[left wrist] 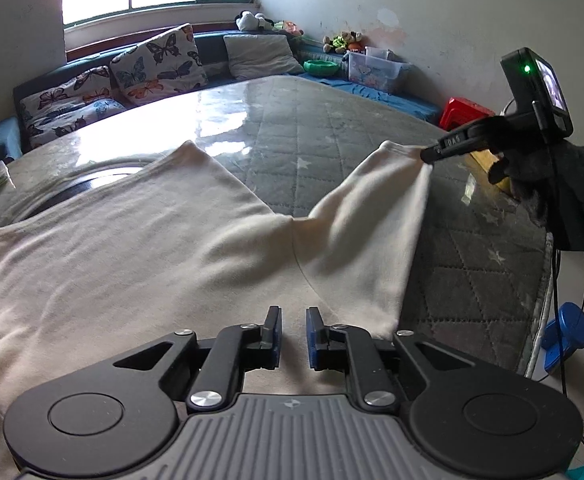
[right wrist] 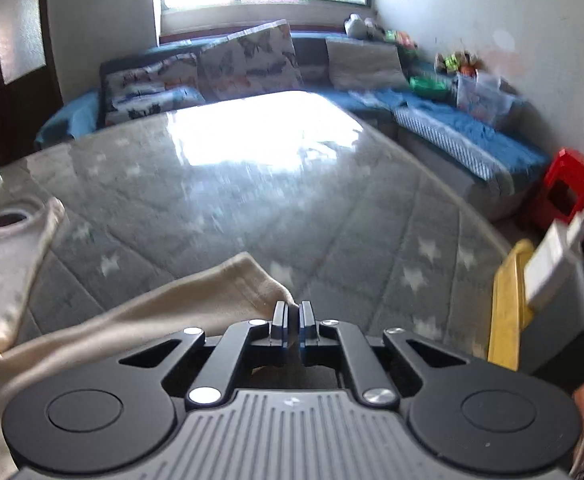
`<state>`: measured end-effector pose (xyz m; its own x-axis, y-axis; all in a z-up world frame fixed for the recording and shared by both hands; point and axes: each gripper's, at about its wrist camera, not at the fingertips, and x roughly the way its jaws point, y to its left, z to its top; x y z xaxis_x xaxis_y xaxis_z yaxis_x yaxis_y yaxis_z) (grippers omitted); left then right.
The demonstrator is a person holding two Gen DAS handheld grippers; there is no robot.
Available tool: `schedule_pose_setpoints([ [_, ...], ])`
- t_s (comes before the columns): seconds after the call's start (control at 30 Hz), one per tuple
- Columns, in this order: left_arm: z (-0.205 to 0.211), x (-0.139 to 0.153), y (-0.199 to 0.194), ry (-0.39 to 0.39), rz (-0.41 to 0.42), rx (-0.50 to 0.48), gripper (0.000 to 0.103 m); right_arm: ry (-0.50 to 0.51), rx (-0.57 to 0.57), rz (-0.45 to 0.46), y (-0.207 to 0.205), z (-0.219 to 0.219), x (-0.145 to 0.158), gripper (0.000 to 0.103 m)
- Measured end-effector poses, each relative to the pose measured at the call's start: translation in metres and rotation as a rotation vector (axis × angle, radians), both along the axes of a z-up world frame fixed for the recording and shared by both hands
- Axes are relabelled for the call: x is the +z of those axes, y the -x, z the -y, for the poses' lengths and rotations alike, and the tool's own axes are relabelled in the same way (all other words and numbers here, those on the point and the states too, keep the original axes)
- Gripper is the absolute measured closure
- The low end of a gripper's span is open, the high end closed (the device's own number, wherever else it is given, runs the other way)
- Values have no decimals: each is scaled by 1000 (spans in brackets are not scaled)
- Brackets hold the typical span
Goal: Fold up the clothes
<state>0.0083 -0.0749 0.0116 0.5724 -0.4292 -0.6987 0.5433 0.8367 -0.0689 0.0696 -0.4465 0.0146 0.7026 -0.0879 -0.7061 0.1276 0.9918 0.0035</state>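
Note:
A cream garment (left wrist: 132,260) lies spread on the grey quilted table (left wrist: 471,260), both sleeves pointing away from me. My right gripper (left wrist: 427,156), held by a dark-gloved hand (left wrist: 539,168), is shut on the end of the right sleeve (left wrist: 371,200) and holds it a little off the table. In the right wrist view its jaws (right wrist: 293,312) stand together with the cream cloth (right wrist: 172,312) caught at their tips. My left gripper (left wrist: 293,328) sits low over the garment's near part. Its jaws are a narrow gap apart with cloth showing between them; whether they pinch it is unclear.
A dark round object (left wrist: 104,176) lies partly under the garment at the left. Beyond the table are a sofa with butterfly cushions (left wrist: 152,64), a clear plastic box (left wrist: 375,68) and a red stool (left wrist: 463,110). A blue object (left wrist: 567,336) and cables hang off the right edge.

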Motion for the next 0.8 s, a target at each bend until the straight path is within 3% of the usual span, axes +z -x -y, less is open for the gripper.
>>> schedule_pose_setpoints([
  [0.13,0,-2,1,-1,-5,-9,88,-24,9,38,11,-1,10,99],
  [0.23,-6,0,2,6,2,9,82,-29,49,95,18,-8,32,99],
  [0.37,-17,5,2,16,15,40,82,-31,141,161,28,-30,68,99],
  [0.63,-55,13,9,35,41,147,82,-87,408,234,42,-107,117,99],
  [0.8,-90,17,17,52,52,246,82,-109,606,226,42,-176,128,99],
])
